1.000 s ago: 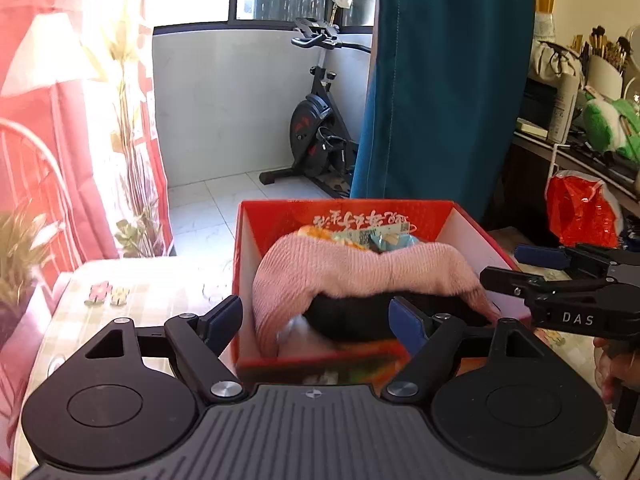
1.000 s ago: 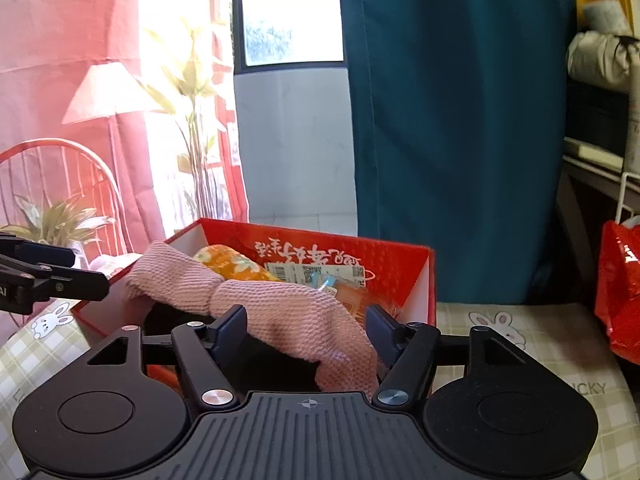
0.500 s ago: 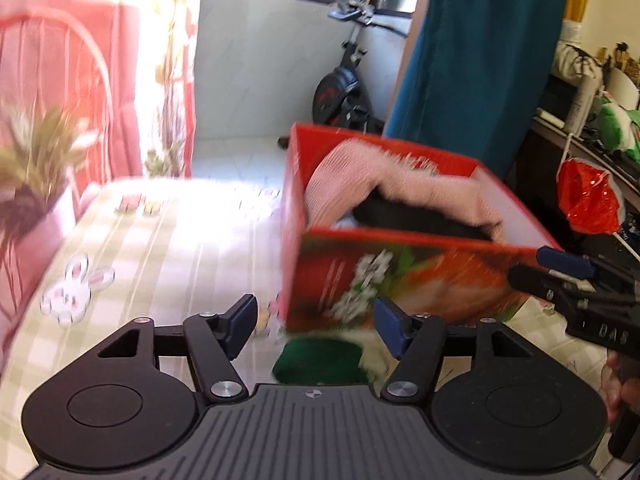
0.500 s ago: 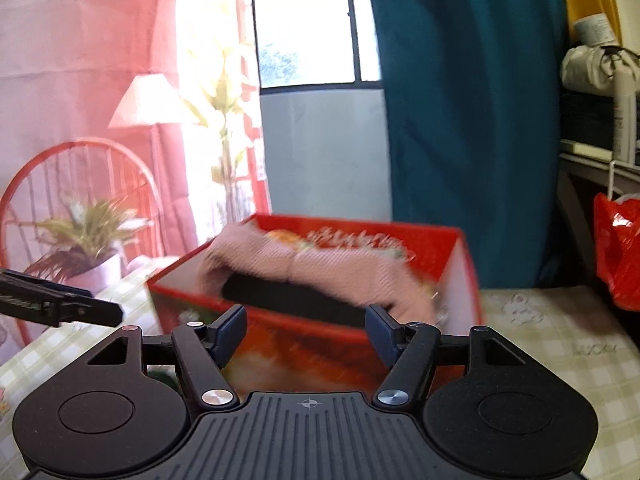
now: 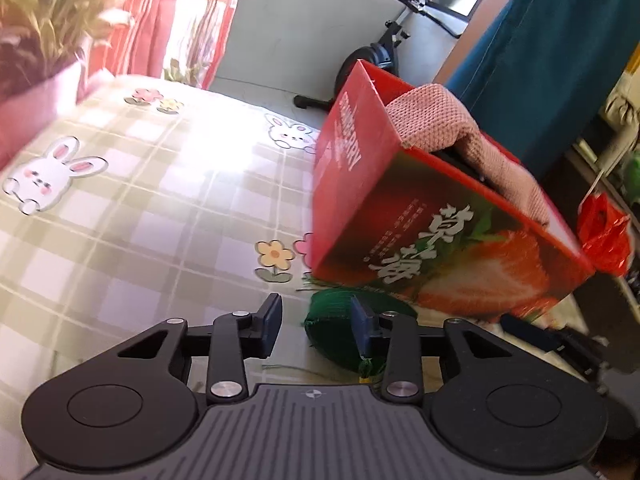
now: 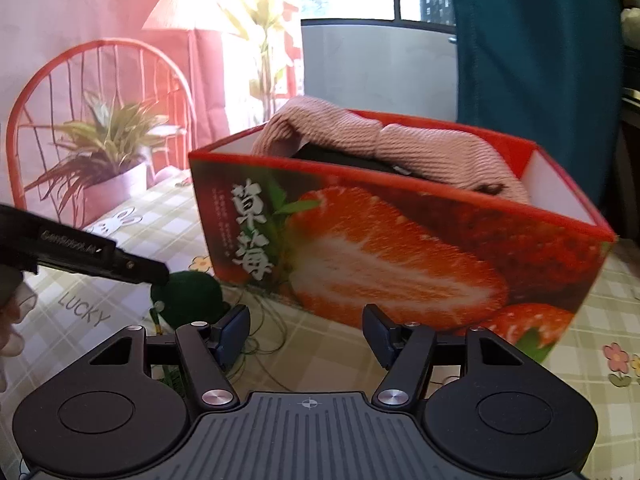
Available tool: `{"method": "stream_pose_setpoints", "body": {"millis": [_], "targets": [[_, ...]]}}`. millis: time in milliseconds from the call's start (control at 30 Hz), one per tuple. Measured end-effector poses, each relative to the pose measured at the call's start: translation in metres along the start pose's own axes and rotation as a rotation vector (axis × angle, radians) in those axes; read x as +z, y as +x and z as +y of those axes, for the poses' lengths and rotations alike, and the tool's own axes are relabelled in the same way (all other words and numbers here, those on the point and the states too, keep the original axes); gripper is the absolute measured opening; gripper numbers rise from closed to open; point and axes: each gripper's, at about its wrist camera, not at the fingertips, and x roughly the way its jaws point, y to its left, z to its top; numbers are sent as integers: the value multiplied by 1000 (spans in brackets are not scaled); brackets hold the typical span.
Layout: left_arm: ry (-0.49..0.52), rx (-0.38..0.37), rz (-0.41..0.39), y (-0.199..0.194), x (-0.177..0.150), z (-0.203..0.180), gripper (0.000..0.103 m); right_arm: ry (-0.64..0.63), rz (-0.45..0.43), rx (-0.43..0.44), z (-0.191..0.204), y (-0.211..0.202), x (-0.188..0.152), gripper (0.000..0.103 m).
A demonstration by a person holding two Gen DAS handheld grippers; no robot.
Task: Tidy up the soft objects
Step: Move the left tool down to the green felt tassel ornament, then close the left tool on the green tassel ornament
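Left wrist: fuzzy green yarn ball (image 5: 334,330)

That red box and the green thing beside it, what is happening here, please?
A person is tidying soft things with a gripper in each hand. The red strawberry box already holds a pink knitted cloth draped over something dark. The left gripper has come down to the dark green soft item lying on the checked tablecloth by the box; its jaws have just been closing, but a clear gap remains. The right gripper hovers open and empty before the box.

"lucky" on tablecloth (image 6: 120,240), "草莓" on box (image 6: 400,248)
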Motion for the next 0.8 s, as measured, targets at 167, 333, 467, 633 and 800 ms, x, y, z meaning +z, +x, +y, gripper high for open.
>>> {"method": "stream_pose_setpoints", "body": {"millis": [167,333,467,633,800], "targets": [[18,-55,27,9,-2,-13,34,-12,34,23,2,9,-8,59],[45,-107,61,22,-9,-37,34,-38,57,52,4,12,-14,59],[77,-139,86,31,-17,-57,34,-70,60,69,6,10,-19,59],[93,-158,102,36,-26,-75,34,-93,56,50,0,6,-23,50],[102,-173,114,43,-33,-93,34,-43,50,45,-14,2,-31,48]]}}
